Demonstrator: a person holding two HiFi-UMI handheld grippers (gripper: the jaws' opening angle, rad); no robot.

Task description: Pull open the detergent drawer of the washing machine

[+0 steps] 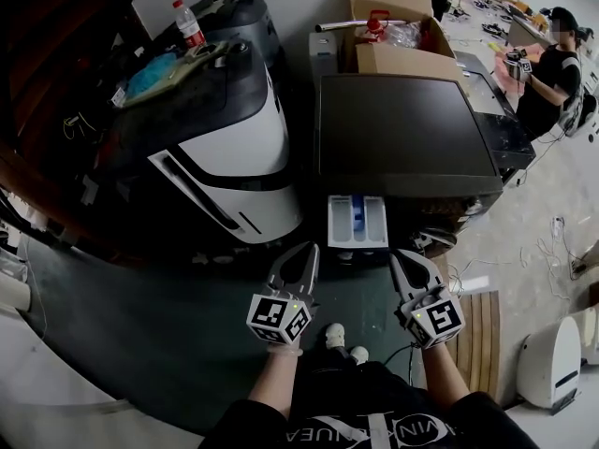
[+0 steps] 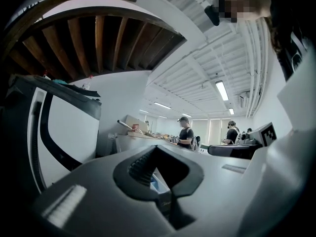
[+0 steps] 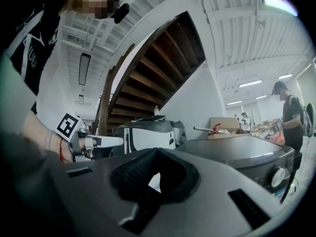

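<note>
Washing machine: the dark-topped grey washing machine (image 1: 402, 129) is standing in the upper middle of the head view, with its front edge facing down the frame.
Detergent drawer: the white plastic detergent drawer (image 1: 357, 221) with a blue insert is sticking out of the machine's front at its left corner. Its compartments are showing from above, so I judge it to be already pulled open.
Left gripper: the left gripper (image 1: 307, 249) is hovering just below and left of the drawer's front, apart from it. Its fingers are meeting at the tips with nothing between them.
Right gripper: the right gripper (image 1: 394, 254) is hanging just below the drawer's right corner. Its fingers are also pressed together and carrying nothing.
Handling: the drawer is looking like a light, rigid plastic tray on a slide – it should be running smoothly but stopping hard at the end of its travel. A sideways or downward pull could make it bind or strain the thin rail. The smooth front may be slippery.
Where to take hold: the front lip, at its middle, is the likely place, so that the pull is going straight along the slide and not twisting the tray.
Surroundings: a white-and-black rounded appliance (image 1: 225, 157) is standing at the left, a brown cardboard box (image 1: 393, 59) is sitting behind the machine, and a person (image 1: 552, 68) is working at the upper right.
</note>
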